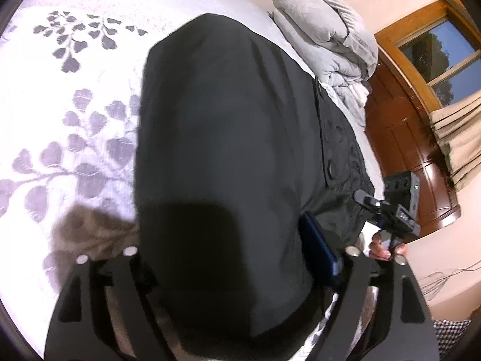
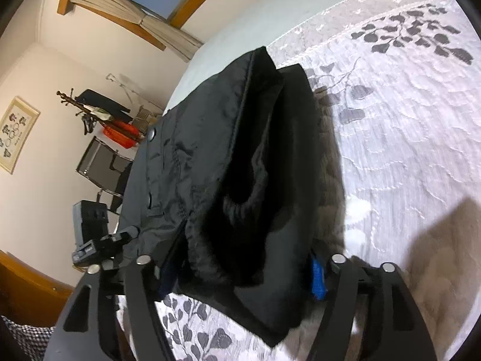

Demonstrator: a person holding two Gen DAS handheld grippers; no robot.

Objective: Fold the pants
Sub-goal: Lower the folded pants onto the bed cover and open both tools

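Observation:
Folded black pants (image 1: 225,120) lie on a white bedspread (image 1: 60,120) with a grey leaf pattern. In the left wrist view my left gripper (image 1: 231,255) straddles the near end of the pants, its jaws wide; a blue pad (image 1: 318,249) shows beside the cloth and the other finger is hidden behind it. In the right wrist view the pants (image 2: 240,150) show a button, a seam and a dark fuzzy lining. My right gripper (image 2: 243,273) stands open around their near end, with a blue pad (image 2: 318,273) clear of the cloth. Each gripper shows in the other's view: the right (image 1: 387,210), the left (image 2: 99,246).
A folded grey duvet (image 1: 327,36) sits at the far end of the bed. Beyond are wooden panelling (image 1: 405,150), a window (image 1: 436,45) and curtains (image 1: 457,129). On the other side stand a chair (image 2: 102,168), a coat rack (image 2: 90,111) and a framed picture (image 2: 15,135).

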